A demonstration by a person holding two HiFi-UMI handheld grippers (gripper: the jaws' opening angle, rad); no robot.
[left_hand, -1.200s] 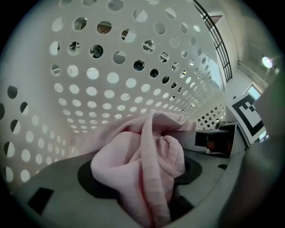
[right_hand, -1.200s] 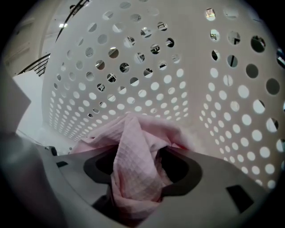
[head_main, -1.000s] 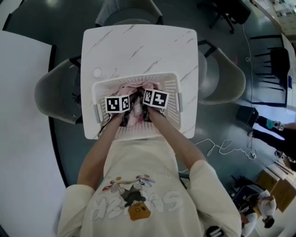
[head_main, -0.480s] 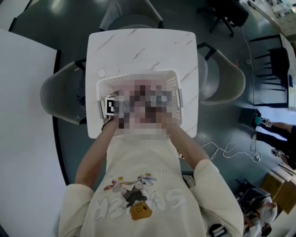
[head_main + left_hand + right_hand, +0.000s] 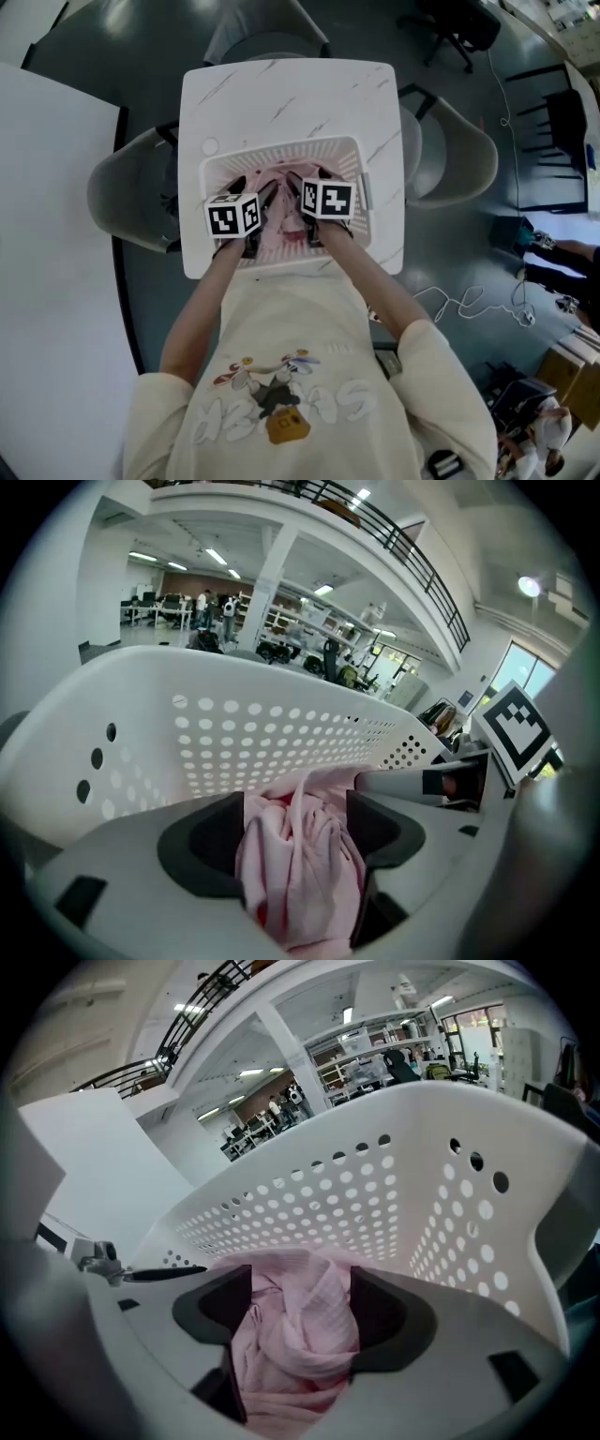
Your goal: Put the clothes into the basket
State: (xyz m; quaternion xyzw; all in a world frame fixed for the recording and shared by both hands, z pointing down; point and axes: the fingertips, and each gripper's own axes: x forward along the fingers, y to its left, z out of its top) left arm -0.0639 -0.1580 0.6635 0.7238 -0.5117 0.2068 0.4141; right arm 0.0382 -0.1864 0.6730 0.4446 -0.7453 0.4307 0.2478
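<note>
As both lift out of the basket (image 5: 281, 147), the right gripper (image 5: 300, 1321) has just been opening its jaws (left gripper (image 5: 295, 832) already wide); the clothes (image 5: 284, 230) between them look released.

Clothes (image 5: 282, 223) in basket (image 5: 281, 148), basket on table's (image 5: 281, 94) near half
</note>
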